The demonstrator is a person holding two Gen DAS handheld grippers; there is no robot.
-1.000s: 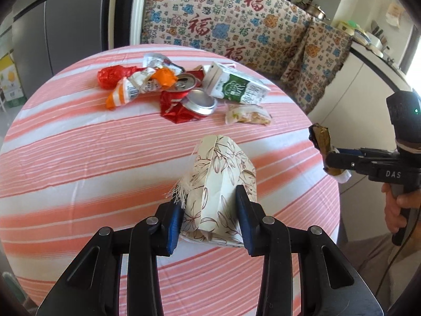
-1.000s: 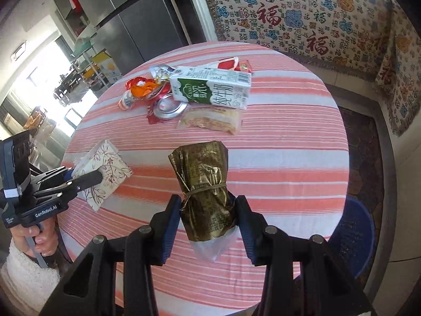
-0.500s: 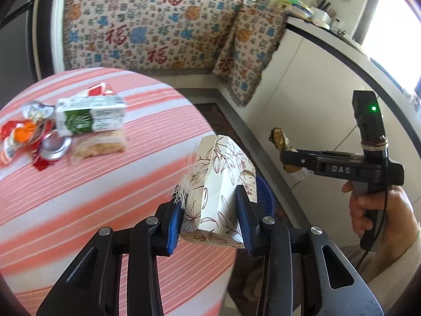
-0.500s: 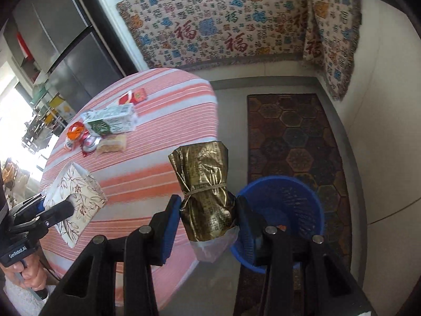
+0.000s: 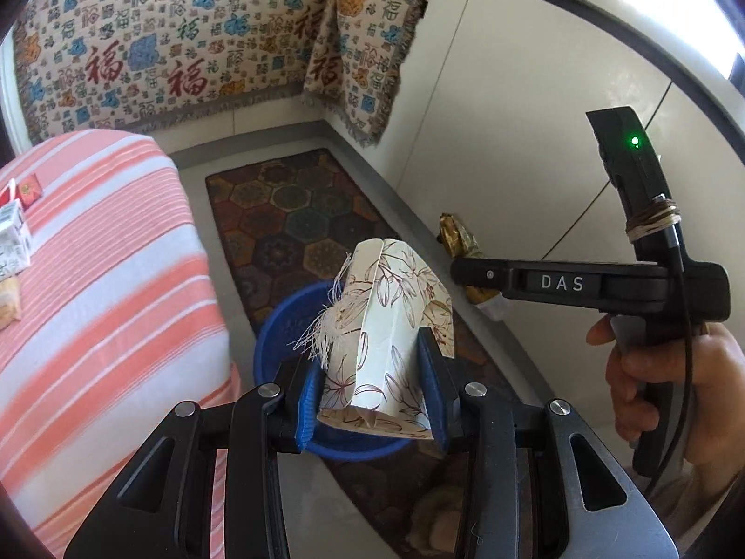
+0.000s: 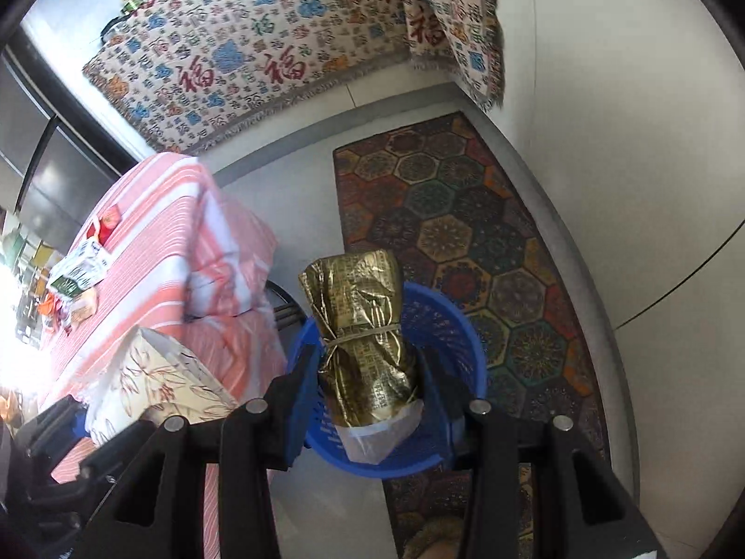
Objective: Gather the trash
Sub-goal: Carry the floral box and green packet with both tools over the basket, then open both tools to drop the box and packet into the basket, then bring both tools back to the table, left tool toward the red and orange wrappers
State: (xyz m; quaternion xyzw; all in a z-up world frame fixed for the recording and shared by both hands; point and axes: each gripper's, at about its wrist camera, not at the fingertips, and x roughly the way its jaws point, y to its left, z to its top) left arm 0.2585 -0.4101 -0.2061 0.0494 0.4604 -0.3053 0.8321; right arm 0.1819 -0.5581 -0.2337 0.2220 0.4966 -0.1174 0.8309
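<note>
My left gripper [image 5: 372, 372] is shut on a cream paper carton with a brown leaf print [image 5: 391, 321], frayed threads at its left edge. It hangs above the blue plastic basket [image 5: 274, 326] on the floor. My right gripper [image 6: 363, 377] is shut on a gold foil packet tied with a band [image 6: 363, 326], with a white end at the bottom, held over the same blue basket [image 6: 447, 326]. In the left wrist view the right gripper [image 5: 470, 275] comes in from the right, a hand [image 5: 670, 382] on its handle. The leaf carton [image 6: 163, 382] shows at lower left in the right wrist view.
The round table with an orange-striped cloth [image 5: 102, 289] stands left of the basket, a milk carton [image 6: 77, 270] and other trash still on it. A patterned rug [image 6: 465, 233] lies under the basket. A printed cloth [image 5: 177, 42] drapes the counter behind; white cabinets [image 5: 535, 116] stand to the right.
Both grippers have swung off the table to the right with their items and now hang over the blue basket on the floor. Their grips are unchanged.
</note>
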